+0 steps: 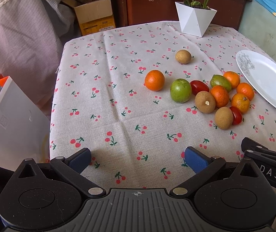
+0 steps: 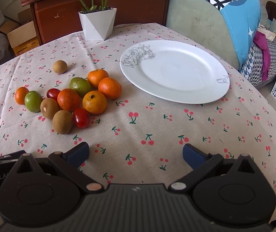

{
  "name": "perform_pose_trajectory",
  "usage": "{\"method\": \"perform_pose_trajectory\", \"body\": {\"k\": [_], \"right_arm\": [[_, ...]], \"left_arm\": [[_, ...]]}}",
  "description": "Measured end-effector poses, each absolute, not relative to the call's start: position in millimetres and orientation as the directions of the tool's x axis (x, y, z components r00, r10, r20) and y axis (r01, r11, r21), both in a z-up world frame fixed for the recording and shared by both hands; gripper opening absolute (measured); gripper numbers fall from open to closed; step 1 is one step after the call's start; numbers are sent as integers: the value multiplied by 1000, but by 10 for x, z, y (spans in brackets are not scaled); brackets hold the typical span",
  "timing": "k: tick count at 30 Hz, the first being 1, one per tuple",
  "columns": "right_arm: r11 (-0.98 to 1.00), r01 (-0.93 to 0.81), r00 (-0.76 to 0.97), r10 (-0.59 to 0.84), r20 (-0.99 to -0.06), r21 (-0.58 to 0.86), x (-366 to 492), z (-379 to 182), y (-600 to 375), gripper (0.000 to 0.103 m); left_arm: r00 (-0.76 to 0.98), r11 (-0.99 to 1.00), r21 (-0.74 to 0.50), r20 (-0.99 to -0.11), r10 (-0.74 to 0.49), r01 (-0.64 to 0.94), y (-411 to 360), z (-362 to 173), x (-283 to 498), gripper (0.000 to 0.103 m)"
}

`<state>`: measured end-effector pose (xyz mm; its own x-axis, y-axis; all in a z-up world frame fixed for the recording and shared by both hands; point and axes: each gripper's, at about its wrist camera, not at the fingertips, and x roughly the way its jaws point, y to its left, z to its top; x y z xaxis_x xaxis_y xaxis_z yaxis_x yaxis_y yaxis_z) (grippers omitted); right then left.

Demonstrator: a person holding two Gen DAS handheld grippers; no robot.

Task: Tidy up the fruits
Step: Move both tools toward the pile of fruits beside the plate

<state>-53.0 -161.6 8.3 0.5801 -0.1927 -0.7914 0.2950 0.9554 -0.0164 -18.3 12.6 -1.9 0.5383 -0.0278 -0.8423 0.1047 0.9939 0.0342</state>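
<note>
Left tool [image 1: 138,159] and right tool [image 2: 136,153] are both spread wide, blue pads holding and touching nothing, low over the cherry-print cloth [image 2: 157,127] on the surface. The fruits [image 2: 76,98], glossy tomatoes, dimpled oranges, smooth green ones and matte brown ones, cluster on the cloth left of the round white plate [image 2: 176,89]; one brown fruit [image 2: 60,66] lies apart
</note>
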Motion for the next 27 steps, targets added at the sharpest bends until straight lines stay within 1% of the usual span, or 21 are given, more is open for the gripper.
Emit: {"method": "perform_pose_trajectory", "body": {"k": [4,10,14,27], "right_arm": [[949,315,566,-173,-806,18,-532,82,-1654,102],[947,320,546,-191,-816,-8,-536,116,-1616,102],[945,327,538,-185,-823,1,-529,149,-1613,102],[943,332,566,-191,-802,9,-558,316,-1578,100]], "left_arm": [[538,994,34,-843,-28,104,125,-19,-183,103],[540,994,34,-841,-28,106,126,-1,-215,103],[542,994,36,-840,-23,99,139,33,-238,103],[593,996,21,-804,-36,89,174,219,-307,102]]}}
